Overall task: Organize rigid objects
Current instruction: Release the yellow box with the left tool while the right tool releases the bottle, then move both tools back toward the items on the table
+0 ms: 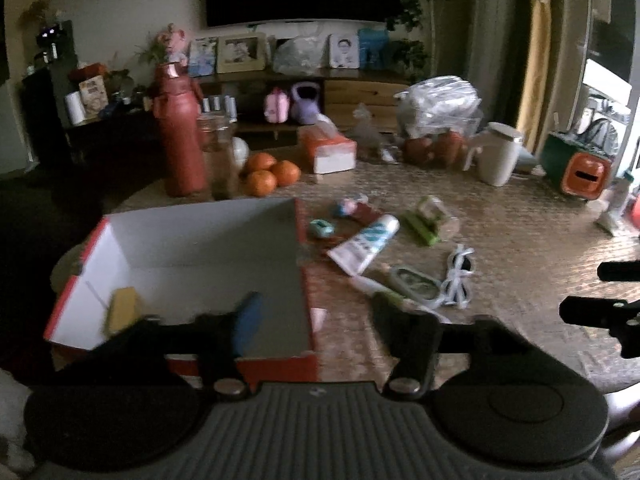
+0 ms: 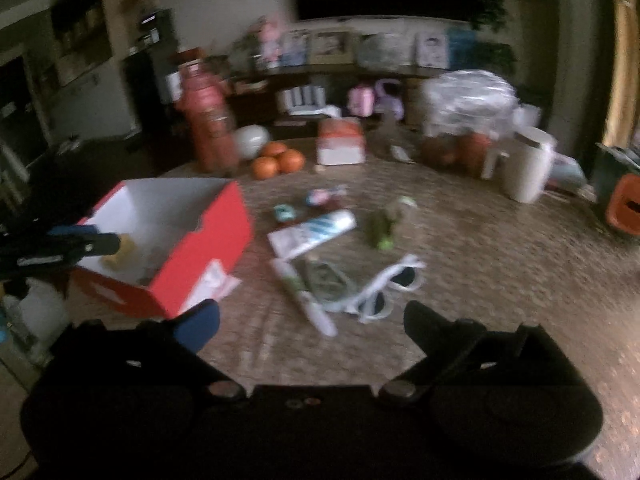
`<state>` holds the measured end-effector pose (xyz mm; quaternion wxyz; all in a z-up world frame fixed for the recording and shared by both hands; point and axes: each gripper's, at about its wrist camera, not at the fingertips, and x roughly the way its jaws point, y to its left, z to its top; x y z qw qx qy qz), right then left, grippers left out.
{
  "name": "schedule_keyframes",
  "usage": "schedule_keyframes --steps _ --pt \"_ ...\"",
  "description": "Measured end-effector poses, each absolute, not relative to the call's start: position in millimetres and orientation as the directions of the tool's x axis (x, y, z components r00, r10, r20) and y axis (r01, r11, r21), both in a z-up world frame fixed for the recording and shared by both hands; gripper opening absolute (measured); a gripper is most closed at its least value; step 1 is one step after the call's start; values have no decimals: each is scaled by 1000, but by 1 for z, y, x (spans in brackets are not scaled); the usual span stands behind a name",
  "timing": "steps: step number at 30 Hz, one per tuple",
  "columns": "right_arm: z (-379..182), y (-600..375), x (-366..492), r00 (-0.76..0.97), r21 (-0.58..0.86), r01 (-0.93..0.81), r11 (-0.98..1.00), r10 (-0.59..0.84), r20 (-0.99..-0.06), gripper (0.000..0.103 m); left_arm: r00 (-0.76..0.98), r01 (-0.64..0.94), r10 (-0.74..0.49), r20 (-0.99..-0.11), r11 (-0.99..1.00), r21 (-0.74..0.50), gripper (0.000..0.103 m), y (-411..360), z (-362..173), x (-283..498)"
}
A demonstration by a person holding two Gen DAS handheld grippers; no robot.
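A red cardboard box [image 1: 308, 304] with a white inside sits at the table's left; it also shows in the right wrist view [image 2: 208, 240]. A yellow block [image 1: 122, 310] lies inside it. My left gripper [image 1: 316, 316] is open and empty over the box's near right corner. My right gripper [image 2: 312, 320] is open and empty, low over the table just short of a white pen [image 2: 304, 300]. Beyond lie white sunglasses [image 2: 384, 288], a blue-striped tube [image 2: 316, 232], a green-rimmed oval thing [image 1: 412, 284], a green toy [image 2: 384, 224] and small teal and pink items [image 1: 320, 228].
At the table's back stand a red bottle [image 1: 178, 140], a glass jar [image 1: 218, 156], oranges [image 1: 268, 172], a tissue box [image 1: 330, 152], a plastic bag [image 1: 440, 104], a white mug [image 1: 498, 154] and an orange-green container [image 1: 576, 168]. A TV stand is behind.
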<state>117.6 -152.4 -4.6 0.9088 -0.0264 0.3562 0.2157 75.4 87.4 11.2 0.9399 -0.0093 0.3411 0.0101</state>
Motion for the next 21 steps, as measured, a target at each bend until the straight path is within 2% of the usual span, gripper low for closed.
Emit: schedule_keyframes --steps 4,6,7,9,10,21 --pt "-14 -182 114 675 106 -358 928 336 -657 100 770 -4 -21 -637 999 -38 66 70 8 77" --pt "-16 -194 112 688 105 -342 934 325 -649 101 769 3 -33 -638 999 -48 80 62 5 79" --pt "-17 -200 111 694 105 -335 937 320 -645 102 772 5 -39 -635 998 -55 83 58 3 80" --pt "-17 -208 110 704 103 -322 941 311 -638 102 778 -6 -36 -628 998 -64 100 52 -1 82" --pt "-18 -211 112 707 102 -319 942 308 -637 102 782 -21 -24 -623 998 -65 103 48 -3 84" --pt "-30 -226 144 719 86 -279 957 267 -642 102 781 -20 -9 -624 999 -40 103 8 -23 112"
